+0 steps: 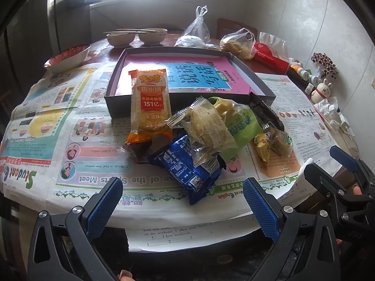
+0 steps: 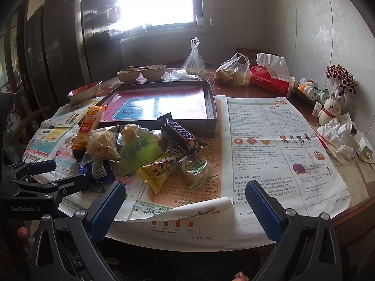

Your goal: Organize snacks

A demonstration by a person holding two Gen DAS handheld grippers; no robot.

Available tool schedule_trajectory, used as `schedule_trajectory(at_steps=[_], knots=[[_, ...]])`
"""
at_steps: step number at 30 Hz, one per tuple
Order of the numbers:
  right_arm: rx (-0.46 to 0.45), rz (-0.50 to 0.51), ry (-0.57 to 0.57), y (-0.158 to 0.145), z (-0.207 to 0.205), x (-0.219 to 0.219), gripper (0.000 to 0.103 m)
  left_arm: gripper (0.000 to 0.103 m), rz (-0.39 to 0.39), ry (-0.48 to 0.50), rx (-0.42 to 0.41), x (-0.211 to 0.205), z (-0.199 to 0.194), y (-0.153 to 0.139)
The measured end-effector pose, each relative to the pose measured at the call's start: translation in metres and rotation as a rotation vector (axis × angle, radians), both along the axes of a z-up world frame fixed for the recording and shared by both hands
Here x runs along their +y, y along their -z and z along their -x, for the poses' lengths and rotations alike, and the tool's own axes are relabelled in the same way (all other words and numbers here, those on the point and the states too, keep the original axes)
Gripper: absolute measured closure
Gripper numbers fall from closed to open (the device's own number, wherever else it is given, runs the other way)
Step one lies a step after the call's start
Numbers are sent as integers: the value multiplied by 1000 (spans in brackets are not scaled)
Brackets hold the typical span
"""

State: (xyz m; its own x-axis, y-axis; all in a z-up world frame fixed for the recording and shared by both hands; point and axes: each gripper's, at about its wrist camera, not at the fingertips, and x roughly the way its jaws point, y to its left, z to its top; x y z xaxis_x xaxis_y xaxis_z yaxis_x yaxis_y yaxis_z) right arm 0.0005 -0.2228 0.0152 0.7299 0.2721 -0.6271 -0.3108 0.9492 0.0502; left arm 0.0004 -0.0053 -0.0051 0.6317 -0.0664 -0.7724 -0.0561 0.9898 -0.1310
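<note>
Both claws, left claw (image 1: 181,207) and right claw (image 2: 185,207), wide open and empty at the worktop edge; snack pile (image 1: 201,135) just ahead, so probably grab the top-lying Snickers bar (image 2: 179,132) first, into the tray (image 2: 212,107) beyond.

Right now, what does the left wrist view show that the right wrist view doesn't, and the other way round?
Left only: the right tool at the frame's right edge, and the blue packet's full face. Right only: the Snickers label, the left tool at the left edge, and a white charger. Both: the snack pile, dark box, orange rice-cracker pack, newspaper, tissue pack, and each camera's own open tool.
</note>
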Motion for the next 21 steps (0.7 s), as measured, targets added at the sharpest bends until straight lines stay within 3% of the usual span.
schedule_trajectory(at_steps=[21], knots=[[6, 7, -4, 1, -1, 0, 0, 1, -1, 1, -1, -5, 0, 0]])
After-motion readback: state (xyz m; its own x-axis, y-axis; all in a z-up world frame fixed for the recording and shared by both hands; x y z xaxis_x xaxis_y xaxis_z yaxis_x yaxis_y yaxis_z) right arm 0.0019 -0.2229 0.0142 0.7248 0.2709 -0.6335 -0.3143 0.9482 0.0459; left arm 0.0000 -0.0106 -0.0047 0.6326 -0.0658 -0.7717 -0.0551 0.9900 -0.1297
